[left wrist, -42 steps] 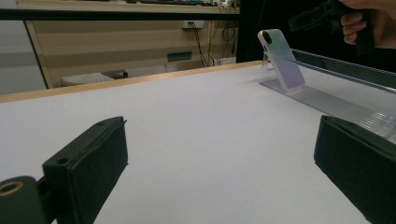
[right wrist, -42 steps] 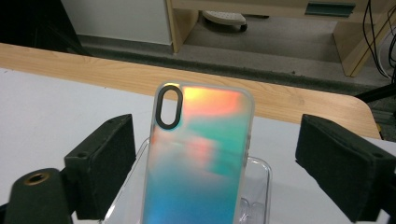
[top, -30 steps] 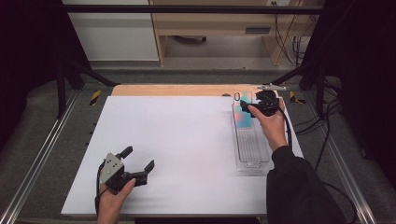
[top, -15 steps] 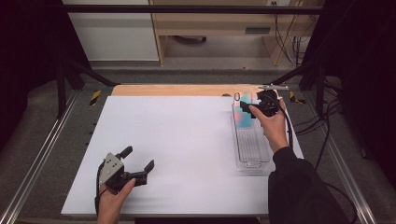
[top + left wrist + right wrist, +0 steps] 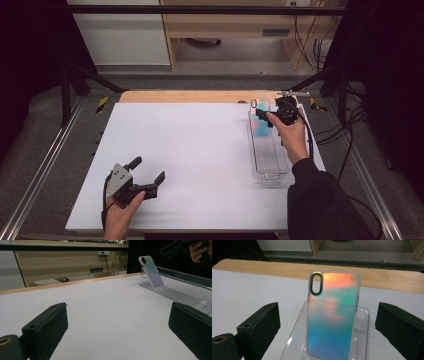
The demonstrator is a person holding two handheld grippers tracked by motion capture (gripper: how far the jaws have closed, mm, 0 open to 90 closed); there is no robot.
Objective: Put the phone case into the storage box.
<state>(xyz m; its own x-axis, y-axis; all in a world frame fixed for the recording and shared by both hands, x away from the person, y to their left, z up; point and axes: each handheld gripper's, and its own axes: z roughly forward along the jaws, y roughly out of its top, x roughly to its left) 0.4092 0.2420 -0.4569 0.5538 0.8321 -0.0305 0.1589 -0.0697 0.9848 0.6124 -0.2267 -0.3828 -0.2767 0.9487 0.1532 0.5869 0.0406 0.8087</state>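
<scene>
Right gripper view, phone case between open hand-held gripper

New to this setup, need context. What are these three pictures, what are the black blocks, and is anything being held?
No robot arm here: a person holds a hand-operated two-jaw gripper in each hand. The high view looks down on a white table. The left gripper rests near the front edge; the right gripper is at the far right. The other two pictures come from cameras riding on each gripper, so the black blocks at the bottom are that gripper's own jaws. On the table lies a long clear tray, and a shiny multicoloured phone case stands tilted at its far end. Both grippers are open and hold nothing; the right one's jaws stand either side of the case without touching it.
</scene>
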